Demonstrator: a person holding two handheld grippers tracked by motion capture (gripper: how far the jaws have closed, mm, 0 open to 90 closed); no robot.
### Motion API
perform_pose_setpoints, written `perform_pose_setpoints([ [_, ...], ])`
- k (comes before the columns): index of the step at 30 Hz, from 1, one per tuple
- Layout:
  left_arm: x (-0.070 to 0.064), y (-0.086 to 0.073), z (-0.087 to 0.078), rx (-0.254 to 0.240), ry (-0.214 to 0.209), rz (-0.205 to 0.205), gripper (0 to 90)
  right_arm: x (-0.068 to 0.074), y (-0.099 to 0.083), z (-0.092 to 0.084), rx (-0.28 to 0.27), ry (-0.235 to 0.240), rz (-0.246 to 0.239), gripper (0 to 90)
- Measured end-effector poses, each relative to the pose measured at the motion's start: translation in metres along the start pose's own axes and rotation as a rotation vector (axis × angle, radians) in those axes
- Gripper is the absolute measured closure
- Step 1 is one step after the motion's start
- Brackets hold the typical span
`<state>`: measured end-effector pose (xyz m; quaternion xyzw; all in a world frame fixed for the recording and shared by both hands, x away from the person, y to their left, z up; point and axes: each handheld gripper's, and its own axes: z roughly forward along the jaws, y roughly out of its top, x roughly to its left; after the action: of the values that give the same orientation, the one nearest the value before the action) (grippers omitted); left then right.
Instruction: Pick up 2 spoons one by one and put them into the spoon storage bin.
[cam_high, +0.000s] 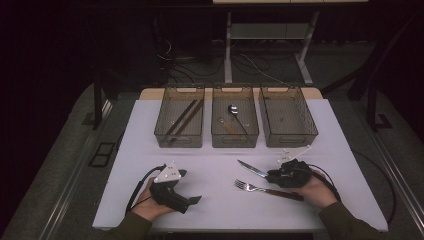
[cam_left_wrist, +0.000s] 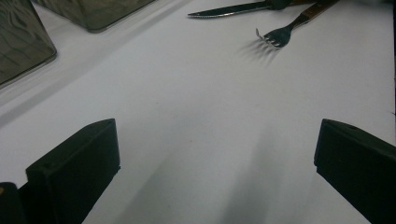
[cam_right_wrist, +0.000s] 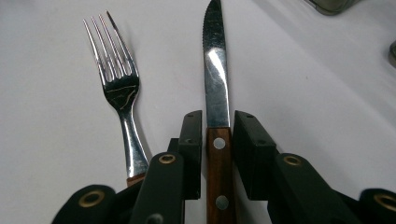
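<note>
A knife (cam_high: 252, 169) with a wooden handle and steel blade lies on the white table (cam_high: 220, 210), right of centre. My right gripper (cam_high: 272, 175) is shut on its handle. In the right gripper view the jaws (cam_right_wrist: 218, 123) clasp the handle from both sides, and the blade (cam_right_wrist: 216, 70) points away. A fork (cam_high: 260, 189) lies beside the knife, nearer the front edge; its tines (cam_right_wrist: 119, 84) sit left of the blade. My left gripper (cam_high: 191, 186) rests at the front left, open, with bare table between its jaws (cam_left_wrist: 217, 158). Farther off it sees the knife (cam_left_wrist: 224, 9) and fork (cam_left_wrist: 280, 33).
Three clear bins stand in a row at the back of the table. The left bin (cam_high: 178, 141) holds dark sticks (cam_high: 184, 117), the middle bin (cam_high: 235, 142) a spoon (cam_high: 234, 111), and the right bin (cam_high: 292, 141) looks empty. A table frame and cables lie beyond.
</note>
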<state>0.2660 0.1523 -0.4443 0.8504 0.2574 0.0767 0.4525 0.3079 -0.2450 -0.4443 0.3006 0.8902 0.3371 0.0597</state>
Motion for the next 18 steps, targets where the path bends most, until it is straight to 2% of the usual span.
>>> perform_pose_setpoints([
  [6, -0.0001, 0.0000, 0.0003, 0.001, 0.000, 0.001, 0.0, 0.0032, 0.0007, 0.0010, 0.008, -0.031, -0.023, 74.7],
  [18, -0.0002, -0.0001, 0.0009, 0.003, -0.003, 0.001, 0.0, 0.0079, 0.0015, 0.0033, -0.001, -0.058, -0.041, 74.6],
])
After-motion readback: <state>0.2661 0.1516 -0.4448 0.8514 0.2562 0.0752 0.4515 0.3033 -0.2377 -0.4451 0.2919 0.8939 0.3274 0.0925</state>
